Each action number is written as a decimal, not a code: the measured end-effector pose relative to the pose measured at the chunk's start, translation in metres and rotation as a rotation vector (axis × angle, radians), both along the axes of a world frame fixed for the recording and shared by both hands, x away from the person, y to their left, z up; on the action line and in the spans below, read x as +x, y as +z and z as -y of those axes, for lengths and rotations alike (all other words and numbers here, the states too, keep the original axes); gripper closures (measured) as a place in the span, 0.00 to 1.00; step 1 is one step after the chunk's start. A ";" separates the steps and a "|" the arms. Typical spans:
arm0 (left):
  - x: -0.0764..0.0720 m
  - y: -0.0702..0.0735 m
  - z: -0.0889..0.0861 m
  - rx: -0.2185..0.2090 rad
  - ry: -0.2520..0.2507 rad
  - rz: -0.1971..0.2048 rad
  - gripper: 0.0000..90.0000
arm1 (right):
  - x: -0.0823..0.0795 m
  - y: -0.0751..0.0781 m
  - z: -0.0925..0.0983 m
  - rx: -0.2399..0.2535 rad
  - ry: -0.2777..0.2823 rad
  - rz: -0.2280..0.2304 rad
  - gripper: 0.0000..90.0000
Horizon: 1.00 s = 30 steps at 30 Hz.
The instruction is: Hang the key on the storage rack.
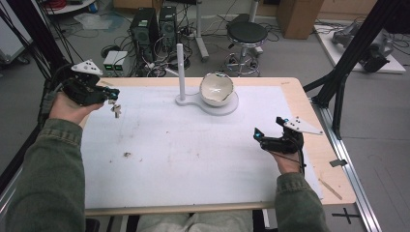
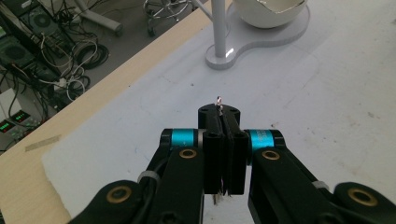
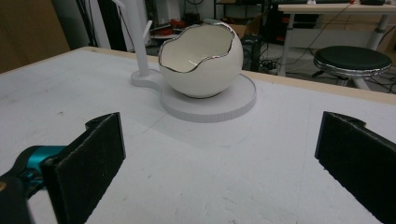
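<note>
The left claw point(image 1: 112, 99) is pinching a small metal piece point(image 1: 116, 110) (hard to identify) at the table's point(image 1: 300, 92) ten o'clock; the right claw point(image 1: 267, 131), released, is facing the eggshell-shaped bowl point(image 1: 216, 89) at twelve o'clock.

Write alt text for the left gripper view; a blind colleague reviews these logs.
The left gripper has its black jaws shut on a small metal piece, raised over a white mat. Beyond stand a white post on its base and a white bowl; cables and computers lie on the floor past the table edge.
</note>
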<state>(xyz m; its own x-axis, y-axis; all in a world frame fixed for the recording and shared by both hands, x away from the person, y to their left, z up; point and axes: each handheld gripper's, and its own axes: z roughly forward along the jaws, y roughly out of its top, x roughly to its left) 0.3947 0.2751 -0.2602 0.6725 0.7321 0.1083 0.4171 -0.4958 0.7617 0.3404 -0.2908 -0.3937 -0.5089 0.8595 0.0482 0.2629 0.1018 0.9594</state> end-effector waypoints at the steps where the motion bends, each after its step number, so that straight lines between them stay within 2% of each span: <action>1: 0.001 0.002 0.001 -0.003 -0.002 -0.003 0.98 | 0.000 0.000 0.000 0.002 0.000 -0.003 0.01; 5: 0.007 0.013 0.005 0.006 -0.008 -0.004 0.98 | 0.000 0.000 0.000 0.000 0.002 -0.001 0.01; 10: 0.015 0.027 0.013 -0.002 -0.017 -0.008 0.98 | 0.000 0.000 0.001 0.003 0.001 -0.002 0.01; 18: 0.026 0.041 0.031 -0.002 -0.025 0.010 0.98 | 0.000 0.000 -0.001 0.009 0.009 -0.005 0.01; 24: 0.033 0.043 0.040 -0.003 -0.017 0.013 0.98 | 0.002 -0.001 0.000 0.030 0.011 -0.010 0.01; 26: 0.036 0.044 0.041 -0.016 -0.017 0.017 0.98 | 0.003 -0.001 -0.001 0.031 0.010 -0.007 0.01; 30: 0.042 0.047 0.045 -0.011 -0.008 0.016 0.98 | 0.003 -0.001 -0.001 0.027 0.014 -0.005 0.01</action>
<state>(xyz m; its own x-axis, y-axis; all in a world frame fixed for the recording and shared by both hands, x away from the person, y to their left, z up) 0.4364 0.2296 -0.2133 0.6765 0.7281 0.1110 0.4012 -0.4907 0.7734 0.3434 -0.2894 -0.3949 -0.5210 0.8504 0.0736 0.2663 0.0800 0.9606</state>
